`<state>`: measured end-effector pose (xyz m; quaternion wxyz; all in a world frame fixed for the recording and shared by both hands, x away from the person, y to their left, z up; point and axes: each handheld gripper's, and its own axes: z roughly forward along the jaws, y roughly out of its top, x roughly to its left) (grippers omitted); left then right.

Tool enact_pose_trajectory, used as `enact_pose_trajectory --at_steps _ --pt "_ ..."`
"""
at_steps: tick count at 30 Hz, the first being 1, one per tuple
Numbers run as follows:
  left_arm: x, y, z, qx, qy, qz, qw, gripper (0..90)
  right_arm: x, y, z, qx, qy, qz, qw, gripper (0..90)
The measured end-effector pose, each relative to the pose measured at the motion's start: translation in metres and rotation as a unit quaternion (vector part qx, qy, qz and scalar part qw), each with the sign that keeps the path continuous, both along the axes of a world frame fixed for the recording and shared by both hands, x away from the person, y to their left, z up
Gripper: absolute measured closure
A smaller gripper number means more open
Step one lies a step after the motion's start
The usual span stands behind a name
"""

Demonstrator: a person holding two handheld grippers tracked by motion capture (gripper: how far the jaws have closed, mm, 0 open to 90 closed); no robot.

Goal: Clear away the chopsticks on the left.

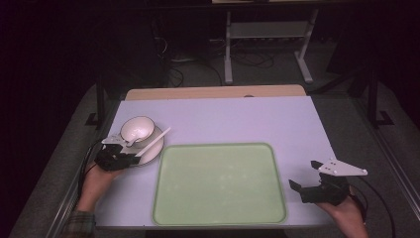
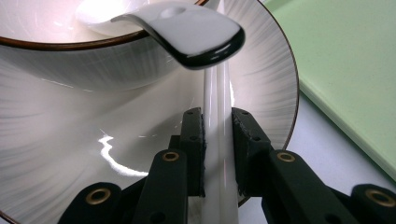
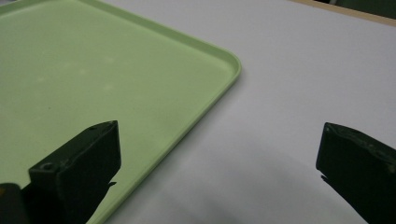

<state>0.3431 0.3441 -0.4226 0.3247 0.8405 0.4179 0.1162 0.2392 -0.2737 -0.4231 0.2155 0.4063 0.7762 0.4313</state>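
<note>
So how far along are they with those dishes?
Early on. Nothing looks done: the green tray lies bare. In hand: the left gripper is closed around white chopsticks on the plate, beside the bowl with a spoon. The right gripper waits open by the tray. Probably left: moving everything onto the tray.

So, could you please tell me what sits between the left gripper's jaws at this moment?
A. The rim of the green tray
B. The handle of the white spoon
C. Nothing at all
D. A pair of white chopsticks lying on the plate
D: in the left gripper view the left gripper has its jaws on either side of the white chopsticks that lie across the plate, under the spoon.
</note>
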Motion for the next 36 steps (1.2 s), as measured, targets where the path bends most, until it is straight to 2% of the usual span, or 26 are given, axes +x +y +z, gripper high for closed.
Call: enact_pose_trajectory --at_steps 6,10,15,19,20,27,36 --pt "0.0 0.0 0.0 0.0 -0.003 0.003 1.0 75.3 0.0 0.0 0.0 0.0 0.0 0.0 1.0 0.0" --pt "-0.001 0.001 0.0 -0.003 -0.006 0.004 1.0 70.2 0.0 0.0 0.0 0.001 0.0 0.0 1.0 0.0" --pt "-0.005 0.007 0.013 -0.02 -0.025 0.009 0.9995 67.1 0.0 0.0 0.001 0.001 -0.001 0.0 1.0 0.0" --pt "-0.01 0.009 0.022 -0.036 -0.036 0.005 0.9987 72.1 0.0 -0.001 0.0 0.001 0.0 -0.001 1.0 0.0" --pt "-0.011 0.009 0.023 -0.038 -0.037 0.003 0.9986 76.0 0.0 -0.001 0.0 0.002 0.0 -0.001 1.0 0.0" --pt "-0.009 0.003 0.018 -0.028 -0.028 -0.007 0.9992 80.3 0.0 0.0 0.001 0.001 0.0 0.0 1.0 0.0" --pt "-0.009 0.002 0.017 -0.018 -0.03 -0.008 0.9994 81.0 0.0 -0.001 0.0 0.001 0.0 0.0 1.0 0.0"
